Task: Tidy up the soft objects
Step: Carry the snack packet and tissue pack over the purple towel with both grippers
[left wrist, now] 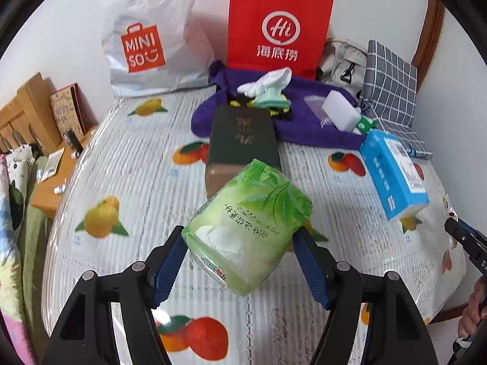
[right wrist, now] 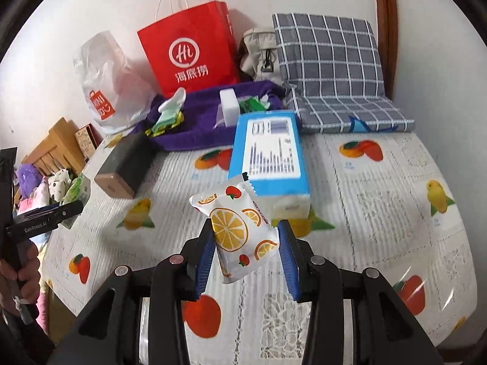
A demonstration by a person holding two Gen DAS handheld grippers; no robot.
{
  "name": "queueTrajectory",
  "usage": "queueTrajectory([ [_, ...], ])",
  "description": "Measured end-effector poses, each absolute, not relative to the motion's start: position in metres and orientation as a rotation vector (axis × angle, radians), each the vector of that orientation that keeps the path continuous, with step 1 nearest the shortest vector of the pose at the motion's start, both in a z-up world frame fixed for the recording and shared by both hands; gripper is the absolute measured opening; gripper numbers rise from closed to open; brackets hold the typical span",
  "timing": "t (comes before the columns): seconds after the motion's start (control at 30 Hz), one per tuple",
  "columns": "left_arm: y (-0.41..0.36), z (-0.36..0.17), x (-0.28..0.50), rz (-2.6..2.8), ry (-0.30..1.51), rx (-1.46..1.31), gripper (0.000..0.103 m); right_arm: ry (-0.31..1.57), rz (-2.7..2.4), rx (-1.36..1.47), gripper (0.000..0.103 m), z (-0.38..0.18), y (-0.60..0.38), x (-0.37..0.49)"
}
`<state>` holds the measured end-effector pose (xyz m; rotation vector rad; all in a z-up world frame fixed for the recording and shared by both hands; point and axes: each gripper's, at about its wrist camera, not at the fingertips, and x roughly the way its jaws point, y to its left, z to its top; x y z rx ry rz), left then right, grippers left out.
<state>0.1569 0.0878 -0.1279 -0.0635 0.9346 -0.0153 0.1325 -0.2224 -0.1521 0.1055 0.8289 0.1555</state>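
My left gripper (left wrist: 240,243) is shut on a green tissue pack (left wrist: 248,225) and holds it above the fruit-print table cover (left wrist: 127,158). My right gripper (right wrist: 245,234) is shut on a white pack with orange-slice print (right wrist: 236,231), also lifted over the table. A blue tissue box (right wrist: 269,158) lies just beyond it and shows in the left wrist view (left wrist: 392,170) too. A purple towel (right wrist: 201,121) at the back holds a white sponge (right wrist: 228,103), green and white socks (right wrist: 170,112) and small green items.
A dark long box (left wrist: 243,140) lies mid-table. A red paper bag (left wrist: 274,27), a white Miniso bag (left wrist: 146,39), a beige pouch (right wrist: 261,54) and a grey checked cloth (right wrist: 331,70) stand along the back wall. A wooden stand (left wrist: 33,112) and soft toys sit left of the table.
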Motion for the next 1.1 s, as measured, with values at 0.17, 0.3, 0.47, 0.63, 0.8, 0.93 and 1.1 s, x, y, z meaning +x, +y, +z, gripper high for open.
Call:
queueTrajectory([
  [0.17,0.088,-0.114,0.169,-0.031,0.911,-0.031,0.069,0.799,0.134,0.054,0.041,-0.143,-0.210,0.140],
  [0.3,0.087,-0.105,0.176,-0.048,0.891,-0.008,0.069,0.767,0.109,0.036,0.043,-0.136,-0.200,0.150],
  [0.47,0.087,-0.093,0.188,-0.070,0.871,0.026,0.069,0.750,0.111,0.058,0.043,-0.131,-0.190,0.164],
  [0.63,0.090,-0.088,0.199,-0.071,0.864,0.052,0.069,0.751,0.107,0.076,0.043,-0.131,-0.183,0.180],
  [0.8,0.089,-0.085,0.220,-0.074,0.868,0.067,0.069,0.745,0.120,0.081,0.043,-0.130,-0.180,0.198],
  [0.93,0.083,-0.086,0.238,-0.076,0.872,0.075,0.069,0.743,0.126,0.094,0.043,-0.126,-0.181,0.216],
  [1.1,0.078,-0.086,0.257,-0.075,0.871,0.070,0.069,0.742,0.142,0.088,0.043,-0.119,-0.181,0.244],
])
